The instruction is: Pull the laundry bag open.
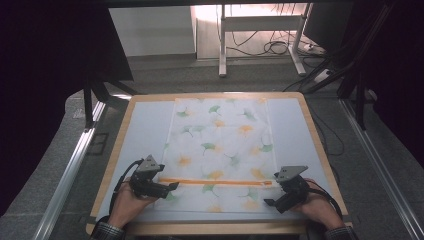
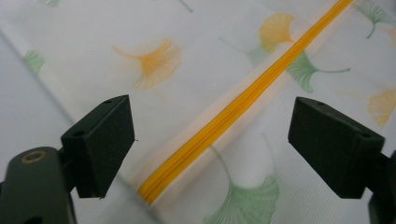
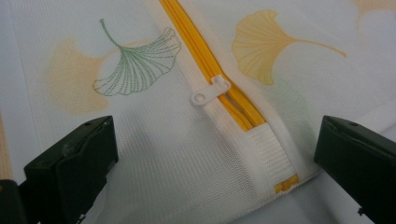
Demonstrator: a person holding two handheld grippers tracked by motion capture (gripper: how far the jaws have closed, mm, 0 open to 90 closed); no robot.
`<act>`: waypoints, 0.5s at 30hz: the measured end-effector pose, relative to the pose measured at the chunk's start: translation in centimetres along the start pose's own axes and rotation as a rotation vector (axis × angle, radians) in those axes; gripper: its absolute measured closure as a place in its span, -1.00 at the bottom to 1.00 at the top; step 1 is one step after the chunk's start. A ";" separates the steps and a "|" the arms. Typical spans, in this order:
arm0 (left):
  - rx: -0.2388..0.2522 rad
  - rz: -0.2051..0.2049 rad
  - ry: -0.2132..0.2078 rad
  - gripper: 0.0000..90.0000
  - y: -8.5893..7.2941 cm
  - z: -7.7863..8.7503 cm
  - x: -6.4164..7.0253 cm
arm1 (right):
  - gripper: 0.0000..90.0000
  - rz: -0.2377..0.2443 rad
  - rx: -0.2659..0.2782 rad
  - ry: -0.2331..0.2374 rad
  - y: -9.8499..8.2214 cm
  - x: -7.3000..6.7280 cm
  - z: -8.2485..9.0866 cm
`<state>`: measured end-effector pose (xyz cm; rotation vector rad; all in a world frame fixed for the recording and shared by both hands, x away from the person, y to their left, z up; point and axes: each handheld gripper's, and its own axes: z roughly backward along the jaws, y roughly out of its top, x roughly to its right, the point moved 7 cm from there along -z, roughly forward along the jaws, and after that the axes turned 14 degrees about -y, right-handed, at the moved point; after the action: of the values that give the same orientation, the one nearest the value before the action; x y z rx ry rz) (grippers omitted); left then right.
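Observation:
A white mesh bag [image 1: 220, 145] printed with green and orange ginkgo leaves lies flat on the table. An orange zipper [image 1: 215, 182] runs across its near part. My left gripper [image 1: 172, 187] hovers at the zipper's left end. In the left gripper view, the left gripper [image 2: 210, 144] stands open, with the zipper [image 2: 233, 112] running between its jaws and nothing gripped. My right gripper [image 1: 270, 200] sits at the zipper's right end. In the right gripper view, the right gripper [image 3: 215, 158] stands open over the white zipper pull [image 3: 210, 92] and the zipper's end stop.
The bag rests on a pale mat [image 1: 145, 130] on a wood-edged table [image 1: 310, 125]. Metal rails run along the floor at left [image 1: 70, 170] and right [image 1: 380, 165]. A desk frame with cables [image 1: 260, 45] stands behind the table.

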<state>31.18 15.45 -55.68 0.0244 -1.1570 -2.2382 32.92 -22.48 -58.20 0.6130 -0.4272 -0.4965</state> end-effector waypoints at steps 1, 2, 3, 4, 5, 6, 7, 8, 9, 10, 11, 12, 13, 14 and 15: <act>-0.002 -0.011 -0.008 -0.62 0.4 -0.4 0.2 | -1.00 0.001 0.000 0.000 0.0 0.0 0.0; -0.002 -0.015 -0.010 -0.62 0.6 -0.6 0.3 | -1.00 0.000 0.000 -0.001 0.0 0.0 0.0; -0.002 -0.015 -0.010 -0.58 0.6 -0.6 0.3 | -1.00 0.000 0.000 -0.001 0.0 0.0 0.0; -0.001 -0.021 -0.025 -0.52 1.0 -0.9 0.4 | -1.00 -0.002 0.000 -0.001 0.0 0.0 0.0; 0.008 -0.029 -0.048 -0.50 1.7 -1.4 0.6 | -1.00 -0.003 0.000 -0.001 0.0 0.0 0.0; 0.008 -0.029 -0.048 -0.47 1.7 -1.4 0.6 | -1.00 -0.004 0.001 -0.001 0.0 0.0 0.0; 0.010 -0.034 -0.060 -0.47 2.1 -1.7 0.7 | -1.00 -0.004 0.001 -0.001 0.0 0.0 0.0; 0.014 -0.040 -0.074 -0.41 2.4 -1.9 0.8 | -1.00 -0.003 0.001 -0.001 0.0 0.0 0.0; 0.022 -0.049 -0.098 -0.34 3.2 -2.5 1.0 | -1.00 -0.004 0.003 0.000 0.0 0.0 0.0; 0.022 -0.049 -0.098 -0.29 3.2 -2.5 1.0 | -1.00 -0.004 0.003 0.000 0.0 0.0 0.0; 0.023 -0.061 -0.127 -0.22 4.0 -3.2 1.3 | -1.00 -0.002 0.007 0.001 -0.1 0.0 0.0; 0.022 -0.067 -0.135 -0.17 4.4 -3.6 1.5 | -1.00 -0.003 0.008 0.002 -0.1 0.0 0.0; 0.019 -0.072 -0.140 -0.12 4.7 -3.9 1.6 | -1.00 -0.003 0.009 0.003 -0.1 0.0 0.0; 0.019 -0.072 -0.140 -0.03 4.7 -3.9 1.6 | -1.00 -0.003 0.009 0.003 -0.1 0.0 0.0; 0.007 -0.095 -0.155 0.04 5.6 -5.0 2.1 | -1.00 -0.003 0.011 0.003 -0.1 0.0 0.0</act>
<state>33.73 8.30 -54.08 -0.0946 -1.2698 -2.3540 32.90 -22.54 -58.26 0.6250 -0.4263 -0.4965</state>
